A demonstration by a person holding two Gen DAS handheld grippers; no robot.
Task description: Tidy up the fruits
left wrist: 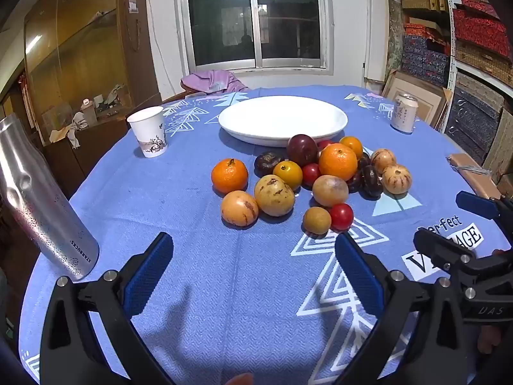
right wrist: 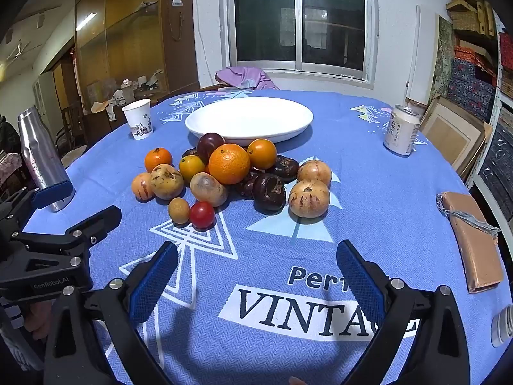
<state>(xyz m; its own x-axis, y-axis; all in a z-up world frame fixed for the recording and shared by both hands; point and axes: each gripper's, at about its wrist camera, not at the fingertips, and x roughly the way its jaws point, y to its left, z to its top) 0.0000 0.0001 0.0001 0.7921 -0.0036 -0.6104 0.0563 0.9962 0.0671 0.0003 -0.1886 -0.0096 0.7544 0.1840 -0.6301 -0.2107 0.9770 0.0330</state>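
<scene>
A heap of mixed fruit [left wrist: 314,179] lies on a round table under a blue woven tablecloth [left wrist: 198,256] printed with white triangle patterns. In the left wrist view the heap fills the middle of the frame, just below a wide, shallow white ceramic plate [left wrist: 282,118], which holds nothing. A large bright orange [left wrist: 338,161] sits highest, touching a dark purple plum [left wrist: 301,149] above and to its left. A smaller orange mandarin [left wrist: 229,175] with a green stem scar lies slightly apart at the left edge. Below are yellow-tan fruits with brown blotches [left wrist: 274,195], a small round tan fruit [left wrist: 316,220] and a glossy red cherry tomato [left wrist: 341,216] touching it. Wrinkled dark brown fruits [left wrist: 372,180] and pale striped round fruits [left wrist: 396,179] close the right side.

A white paper cup with a painted branch [left wrist: 148,131] stands at the left of the plate, a pale drink can [left wrist: 404,113] at the upper right, and a dented silver metal bottle [left wrist: 41,199] leans along the left edge.

The left gripper [left wrist: 253,269] hangs at the bottom of its frame, its blue-padded jaws spread wide over bare cloth with nothing between them. The right gripper [right wrist: 256,276] stands likewise spread and empty, above the printed word "VINTAGE" [right wrist: 307,314]. A brown wrapped block [right wrist: 471,240] lies at the right edge of the right wrist view.
</scene>
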